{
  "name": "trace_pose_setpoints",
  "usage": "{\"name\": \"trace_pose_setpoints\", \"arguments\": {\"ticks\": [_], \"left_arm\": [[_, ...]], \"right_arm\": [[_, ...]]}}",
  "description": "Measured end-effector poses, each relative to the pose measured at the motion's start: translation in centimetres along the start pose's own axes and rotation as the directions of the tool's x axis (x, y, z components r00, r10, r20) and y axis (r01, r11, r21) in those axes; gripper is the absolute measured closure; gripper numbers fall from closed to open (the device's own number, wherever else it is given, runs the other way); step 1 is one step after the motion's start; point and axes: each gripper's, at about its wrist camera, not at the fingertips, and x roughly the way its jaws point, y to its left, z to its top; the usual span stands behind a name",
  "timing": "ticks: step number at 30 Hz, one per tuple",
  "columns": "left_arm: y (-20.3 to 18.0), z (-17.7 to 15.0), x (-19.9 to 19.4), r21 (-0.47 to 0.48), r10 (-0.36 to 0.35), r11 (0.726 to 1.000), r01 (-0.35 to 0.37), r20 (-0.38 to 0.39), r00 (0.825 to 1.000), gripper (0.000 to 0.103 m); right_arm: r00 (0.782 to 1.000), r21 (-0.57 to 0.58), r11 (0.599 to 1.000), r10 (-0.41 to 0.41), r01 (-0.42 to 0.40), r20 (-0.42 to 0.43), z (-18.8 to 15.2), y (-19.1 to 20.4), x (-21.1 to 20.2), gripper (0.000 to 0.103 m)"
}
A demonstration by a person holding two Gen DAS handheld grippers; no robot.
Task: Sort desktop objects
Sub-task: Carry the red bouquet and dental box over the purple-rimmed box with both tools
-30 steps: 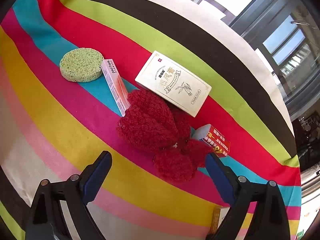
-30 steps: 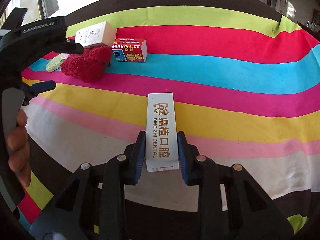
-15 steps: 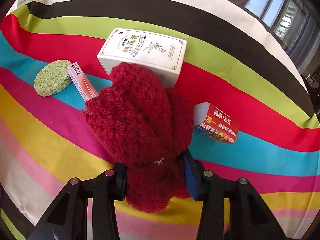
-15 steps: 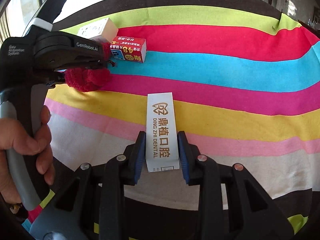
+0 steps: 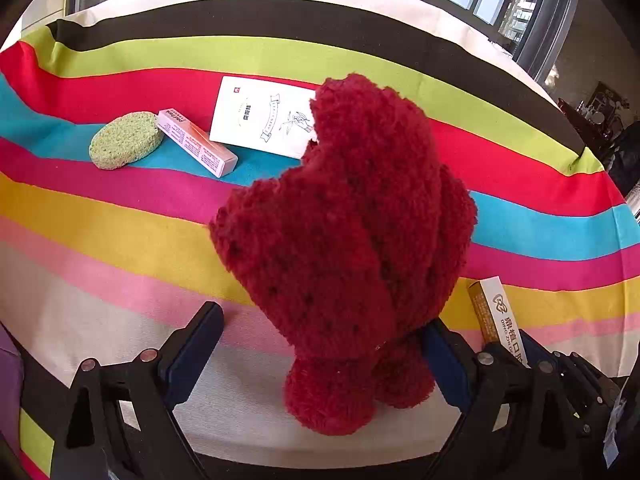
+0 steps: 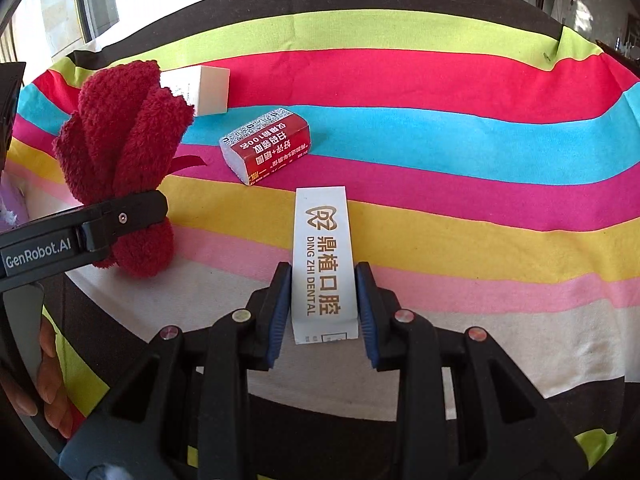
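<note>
- While the left tongs [image 5: 320, 322] are opening, the red fluffy bundle [image 5: 352, 248] stands between them on the table [image 5: 100, 240], near its front.
- Right tongs [image 6: 322, 276] grip the white dental box [image 6: 323, 240].
- The green sponge [image 5: 126, 140], pink carton [image 5: 196, 142] and red box [image 6: 266, 146] look unsorted; most remains.

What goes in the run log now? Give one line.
left hand-held gripper: jaws opening, red fluffy bundle between | right hand-held gripper: shut on white dental box

The left gripper [image 5: 320, 356] is pointed steeply downward with its jaws opening wide, gripped by a hand [image 6: 36, 376], while the right gripper [image 6: 323, 304] is likewise angled down and kept clamped narrow.
</note>
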Motion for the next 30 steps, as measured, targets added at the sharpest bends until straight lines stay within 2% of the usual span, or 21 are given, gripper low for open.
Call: {"name": "trace_pose_setpoints", "arguments": {"ticks": [2,3,4,5,6,9,18,19,22,30], "left_arm": [[-0.5,0.1,0.2,0.033,0.002,0.999,-0.002,0.010,1.000,0.009],[-0.6,0.1,0.2,0.043,0.002,0.999,-0.003,0.016,1.000,0.017],[-0.7,0.1,0.0,0.047,-0.008,0.999,0.007,0.023,1.000,0.037],[-0.7,0.0,-0.2,0.043,-0.047,0.998,0.046,0.018,0.999,0.047],[-0.8,0.0,-0.4,0.039,-0.060,0.997,0.060,0.006,0.998,0.053],[-1.0,-0.5,-1.1,0.061,-0.055,0.997,0.054,0.010,0.998,0.055],[2.1,-2.7,-4.6,0.030,-0.085,0.996,0.085,-0.019,0.996,0.055],[0.5,-3.6,-4.9,0.030,-0.086,0.996,0.087,-0.024,0.996,0.055],[1.3,-4.8,-5.9,0.027,-0.108,0.994,0.109,-0.044,0.993,0.055],[2.9,-7.3,-7.5,0.087,-0.113,0.989,0.117,-0.056,0.992,0.055]], "right_arm": [[1.000,0.001,1.000,0.001,-0.001,0.000,0.0,0.0,0.0,0.068],[1.000,0.002,1.000,0.001,-0.001,0.001,-0.2,0.0,-0.3,0.068],[1.000,0.003,1.000,0.002,-0.002,0.001,-0.2,0.0,-0.4,0.068],[1.000,0.004,1.000,0.002,-0.002,0.001,-0.3,0.0,-0.5,0.068],[1.000,0.003,1.000,0.001,-0.001,0.001,-0.3,0.0,-0.6,0.068],[1.000,0.002,1.000,-0.002,0.002,0.002,-0.4,0.1,-0.5,0.068],[1.000,-0.007,1.000,-0.026,0.026,0.001,0.0,0.4,0.1,0.069],[1.000,-0.009,0.999,-0.031,0.031,0.001,0.1,0.5,0.2,0.069],[0.999,0.004,0.999,-0.041,0.041,-0.002,-0.1,0.5,0.1,0.069],[0.998,0.038,0.997,-0.064,0.064,-0.009,-4.7,3.5,-3.8,0.069]]}}
